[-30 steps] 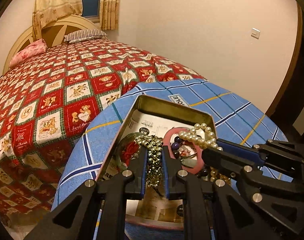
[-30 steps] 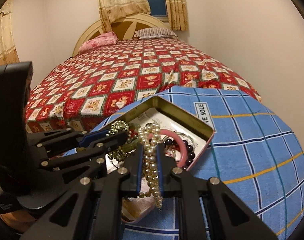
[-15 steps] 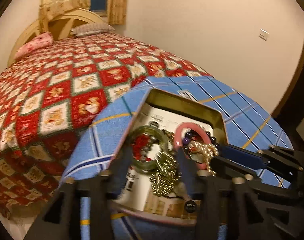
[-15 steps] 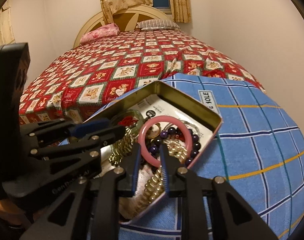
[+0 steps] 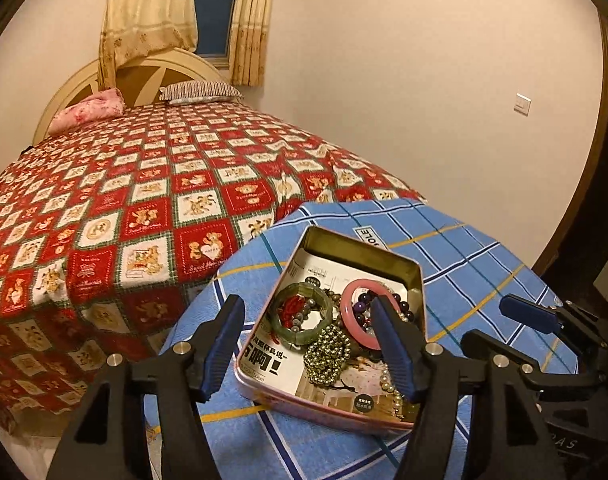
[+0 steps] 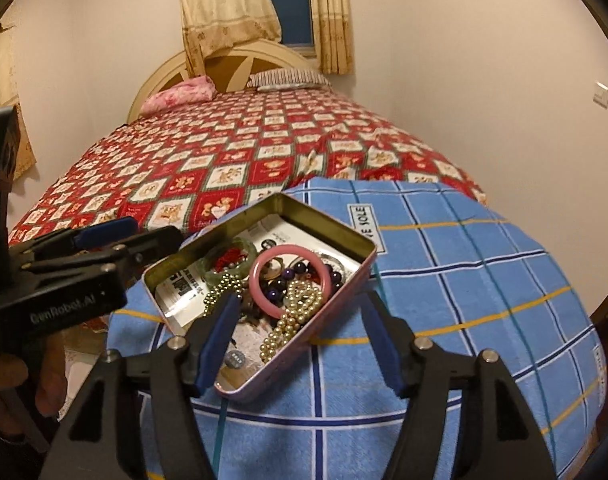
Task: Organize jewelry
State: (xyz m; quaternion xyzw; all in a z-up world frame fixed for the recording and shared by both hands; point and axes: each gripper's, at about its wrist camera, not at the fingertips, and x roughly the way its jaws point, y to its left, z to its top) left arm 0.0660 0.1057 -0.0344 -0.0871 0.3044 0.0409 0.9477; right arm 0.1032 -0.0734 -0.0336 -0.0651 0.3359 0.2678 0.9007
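An open tin box (image 5: 364, 251) (image 6: 336, 236) sits on the blue checked cloth. It holds a green bangle (image 5: 302, 314) (image 6: 244, 249), a pink bangle (image 5: 354, 322) (image 6: 264, 292), a gold bead chain (image 5: 328, 354) (image 6: 220, 292), a pearl strand (image 5: 396, 394) (image 6: 290, 320) and dark purple beads (image 5: 364, 300) (image 6: 300, 270). My left gripper (image 5: 308, 346) is open and empty, raised above the near end of the box. My right gripper (image 6: 300, 338) is open and empty over the box's near corner. The right gripper also shows in the left wrist view (image 5: 544, 322), and the left gripper in the right wrist view (image 6: 116, 236).
The blue checked cloth (image 5: 464, 264) (image 6: 484, 280) covers a round table. A bed with a red patterned quilt (image 5: 144, 200) (image 6: 244, 152) lies right behind it. A wall stands on the right, and a dark door frame (image 5: 600, 160) at the far right.
Both grippers opened and let go: the gold bead chain and the pearl strand dropped into the tin box. Both grippers then pulled back and up from the box.
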